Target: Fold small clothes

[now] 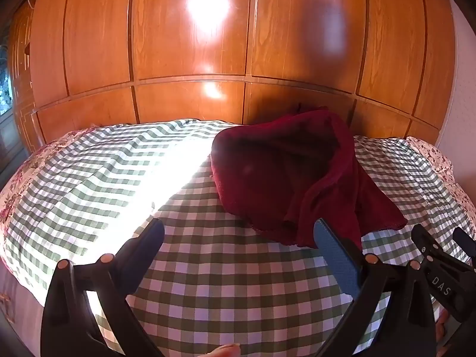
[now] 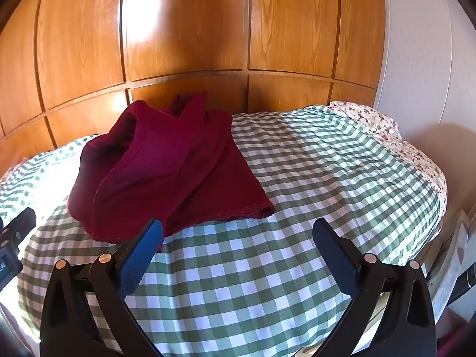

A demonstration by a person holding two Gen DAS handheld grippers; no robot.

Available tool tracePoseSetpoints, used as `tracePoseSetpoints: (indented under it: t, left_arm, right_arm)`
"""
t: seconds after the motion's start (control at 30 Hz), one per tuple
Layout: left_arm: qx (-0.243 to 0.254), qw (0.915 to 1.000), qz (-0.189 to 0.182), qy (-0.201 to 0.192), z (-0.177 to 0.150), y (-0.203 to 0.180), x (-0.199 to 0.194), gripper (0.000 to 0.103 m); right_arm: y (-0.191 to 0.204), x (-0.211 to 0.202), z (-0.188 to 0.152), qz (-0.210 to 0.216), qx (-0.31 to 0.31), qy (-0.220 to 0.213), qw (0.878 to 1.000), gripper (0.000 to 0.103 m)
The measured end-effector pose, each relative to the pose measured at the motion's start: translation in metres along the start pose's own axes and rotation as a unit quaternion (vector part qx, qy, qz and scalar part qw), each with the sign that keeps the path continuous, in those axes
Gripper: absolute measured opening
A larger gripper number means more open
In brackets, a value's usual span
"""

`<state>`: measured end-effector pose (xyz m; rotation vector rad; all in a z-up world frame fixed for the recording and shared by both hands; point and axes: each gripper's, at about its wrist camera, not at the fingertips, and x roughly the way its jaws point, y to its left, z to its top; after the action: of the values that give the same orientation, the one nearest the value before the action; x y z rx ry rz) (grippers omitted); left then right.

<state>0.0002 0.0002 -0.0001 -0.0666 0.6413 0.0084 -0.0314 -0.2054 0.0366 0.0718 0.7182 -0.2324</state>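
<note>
Crumpled, fleecy dark-red garment (image 2: 166,163)

Bare checked bedspread (image 2: 238,282) lies before the crumpled maroon garment (image 2: 166,166).

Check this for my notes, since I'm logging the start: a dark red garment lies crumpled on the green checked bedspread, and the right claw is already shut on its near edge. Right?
Not quite. The dark red garment does lie crumpled on the green checked bedspread, but the right claw is open and empty, short of the hem. The right wrist view shows it.
</note>
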Motion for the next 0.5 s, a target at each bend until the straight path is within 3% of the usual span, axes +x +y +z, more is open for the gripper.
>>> tracePoseSetpoints:
  t: [0.5]
  left_arm:
    - [0.015, 0.9999, 0.001, -0.001, -0.0008, -0.0046, 0.001, 0.1]
  right_arm:
    - [-0.0008, 0.0053, -0.0061, -0.002, -0.003, 0.003, 1.0, 0.1]
